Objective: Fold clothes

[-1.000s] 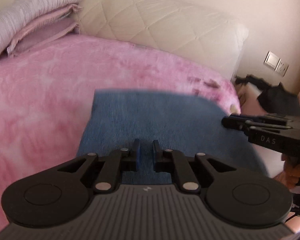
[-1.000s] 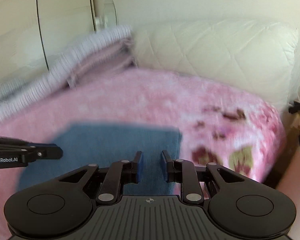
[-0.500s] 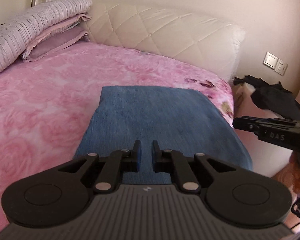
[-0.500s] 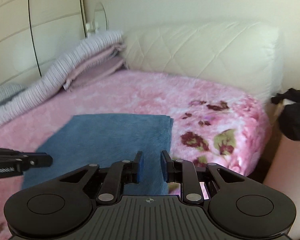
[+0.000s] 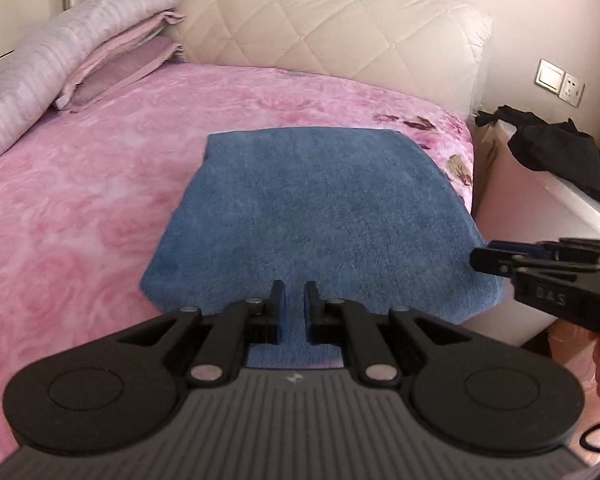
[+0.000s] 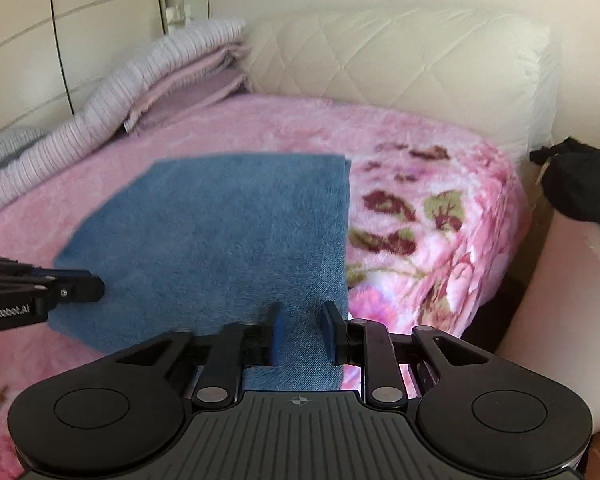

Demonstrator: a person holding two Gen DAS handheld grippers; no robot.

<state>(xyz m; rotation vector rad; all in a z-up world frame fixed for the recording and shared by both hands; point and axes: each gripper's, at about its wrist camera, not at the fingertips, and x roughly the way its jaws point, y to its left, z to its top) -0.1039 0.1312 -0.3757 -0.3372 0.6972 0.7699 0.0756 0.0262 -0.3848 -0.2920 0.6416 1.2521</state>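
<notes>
A blue folded garment (image 5: pixel 312 208) lies on the pink flowered bed (image 5: pixel 80 200), and its near edge reaches back under both tools. In the left wrist view my left gripper (image 5: pixel 292 312) stands over that near edge, jaws narrowly apart with blue cloth running between them. The right gripper (image 5: pixel 480 258) comes in at the garment's right side. The right wrist view shows the garment (image 6: pixel 228 224) passing between the fingers of my right gripper (image 6: pixel 300 328), close to its right edge. There the left gripper (image 6: pixel 96 290) sits at the garment's left near corner.
A quilted cream headboard (image 5: pixel 340 32) closes the far end of the bed. Folded lilac bedding (image 5: pixel 60 52) is piled at the back left. Black clothes (image 5: pixel 560 156) lie on a white stand right of the bed, under a wall socket (image 5: pixel 560 82). A wardrobe (image 6: pixel 60 40) stands at the left.
Both grippers have drawn back toward the bed's near corner, the blue garment staying between their jaws. More of the headboard and the stand has come into view.
</notes>
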